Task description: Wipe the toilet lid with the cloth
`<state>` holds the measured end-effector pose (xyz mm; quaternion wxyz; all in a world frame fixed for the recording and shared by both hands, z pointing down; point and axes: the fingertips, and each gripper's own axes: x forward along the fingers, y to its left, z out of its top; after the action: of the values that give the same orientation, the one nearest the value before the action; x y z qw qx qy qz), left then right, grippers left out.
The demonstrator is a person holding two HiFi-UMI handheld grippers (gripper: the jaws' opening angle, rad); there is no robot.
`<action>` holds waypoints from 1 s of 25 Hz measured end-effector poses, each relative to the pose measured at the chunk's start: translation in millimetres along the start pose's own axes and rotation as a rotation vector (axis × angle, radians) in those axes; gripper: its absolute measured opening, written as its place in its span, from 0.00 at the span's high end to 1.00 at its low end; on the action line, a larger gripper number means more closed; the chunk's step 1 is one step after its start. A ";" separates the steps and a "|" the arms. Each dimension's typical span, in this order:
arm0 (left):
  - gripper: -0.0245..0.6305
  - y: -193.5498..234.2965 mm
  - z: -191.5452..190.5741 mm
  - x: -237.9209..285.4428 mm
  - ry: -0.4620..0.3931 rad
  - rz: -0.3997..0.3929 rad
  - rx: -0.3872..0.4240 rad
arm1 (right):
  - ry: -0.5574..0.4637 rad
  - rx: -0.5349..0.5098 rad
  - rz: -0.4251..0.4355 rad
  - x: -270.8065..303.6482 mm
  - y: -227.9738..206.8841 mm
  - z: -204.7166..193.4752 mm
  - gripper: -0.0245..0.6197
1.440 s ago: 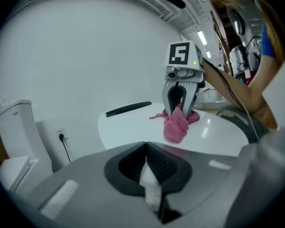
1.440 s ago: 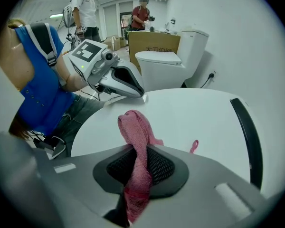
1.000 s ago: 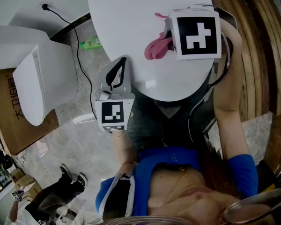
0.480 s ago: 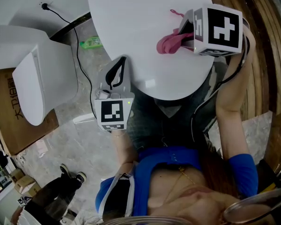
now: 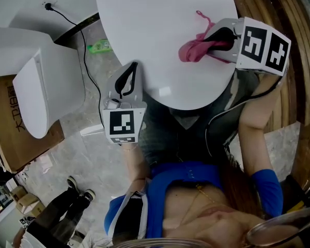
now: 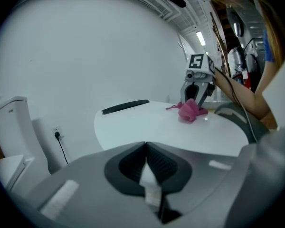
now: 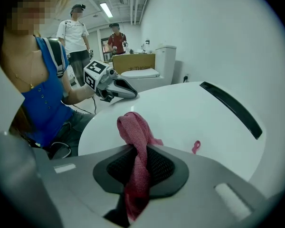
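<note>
The white oval toilet lid fills the top of the head view. On its right part lies a pink cloth, and my right gripper is shut on it. In the right gripper view the cloth bunches up between the jaws of the right gripper and hangs down through them, over the lid. My left gripper is shut and holds nothing; it hovers at the lid's near left edge. The left gripper view looks across the lid to the cloth.
A second white toilet stands at the left on a cardboard box. A green bottle and a black cable lie on the floor. Curved wooden boards run along the right. A person's legs show at bottom left.
My right gripper has slid to the right across the lid with the pink cloth and has turned. The left gripper has hardly moved.
</note>
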<state>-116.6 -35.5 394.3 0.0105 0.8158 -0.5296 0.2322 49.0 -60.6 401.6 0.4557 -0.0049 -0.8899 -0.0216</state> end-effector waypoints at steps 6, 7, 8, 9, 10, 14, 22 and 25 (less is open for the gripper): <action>0.96 3.6 1.9 -1.1 -0.006 0.013 0.004 | 0.034 -0.055 -0.002 3.1 10.5 0.3 0.86; 0.96 4.3 1.4 -1.7 -0.005 0.014 0.003 | 0.038 -0.057 0.008 3.8 13.1 0.6 0.86; 0.96 4.9 0.6 -2.4 -0.003 0.016 0.002 | 0.041 -0.055 0.017 4.3 15.3 0.8 0.86; 0.96 5.7 -0.3 -3.4 0.000 0.019 0.001 | 0.041 -0.053 0.025 4.7 17.3 0.9 0.86; 0.96 6.6 -1.1 -4.4 0.002 0.021 0.000 | 0.041 -0.049 0.033 4.9 18.9 0.9 0.86; 0.96 8.8 -2.4 -6.9 0.000 0.028 -0.006 | 0.042 -0.046 0.038 5.2 20.0 1.3 0.86; 0.96 7.4 -4.2 -10.1 -0.004 0.020 -0.012 | 0.069 -0.087 0.036 12.4 24.2 11.5 0.86; 0.96 6.7 -4.2 -11.6 -0.003 0.023 -0.015 | 0.054 -0.089 0.060 16.2 27.2 18.8 0.86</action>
<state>-127.9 -27.3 392.0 0.0131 0.8099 -0.5406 0.2273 25.0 -32.8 404.7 0.4792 -0.0514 -0.8749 -0.0474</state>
